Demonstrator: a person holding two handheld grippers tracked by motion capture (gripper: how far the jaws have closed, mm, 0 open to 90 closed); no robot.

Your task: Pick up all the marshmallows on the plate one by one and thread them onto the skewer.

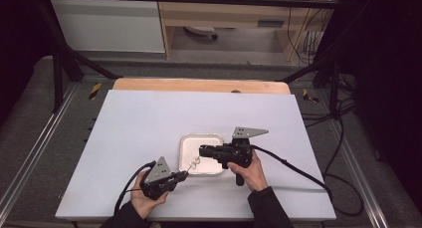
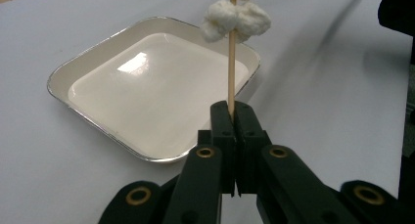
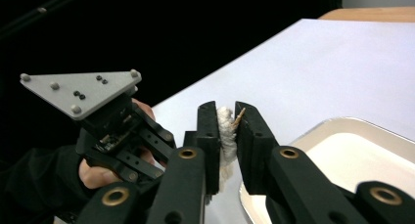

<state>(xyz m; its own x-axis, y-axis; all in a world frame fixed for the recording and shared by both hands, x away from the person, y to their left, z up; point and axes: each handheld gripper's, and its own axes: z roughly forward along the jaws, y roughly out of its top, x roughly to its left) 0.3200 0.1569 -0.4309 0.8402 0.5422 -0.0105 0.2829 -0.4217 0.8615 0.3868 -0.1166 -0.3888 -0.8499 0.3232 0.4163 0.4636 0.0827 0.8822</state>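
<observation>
On the white table, just in front of you, sits a shallow square white tray with a thin metallic rim. Your two hands reach in from the near edge, each holding a black two-jaw gripper.

Your left gripper rests near the tray's front left corner, pointing toward the tray. In the left gripper view its jaws are pressed together on the lower end of a thin wooden skewer. The skewer rises from the jaws, leaning out over the tray's near side. Fluffy white pieces, soft and lumpy like marshmallow or cotton, are threaded on the skewer's upper part, with a second clump at the very top of that view.

Your right gripper reaches in from the right, over the tray, with a grey three-cornered plate on top. In the right gripper view its jaws stand either side of the white pieces at the skewer's far end, pressing against them, and the pointed wooden tip shows between the jaws. Behind them in that view you see your left hand and its gripper, topped by its own grey plate.

A black cable trails from the right gripper across the table to the right. The tray's floor looks bare and glossy.
</observation>
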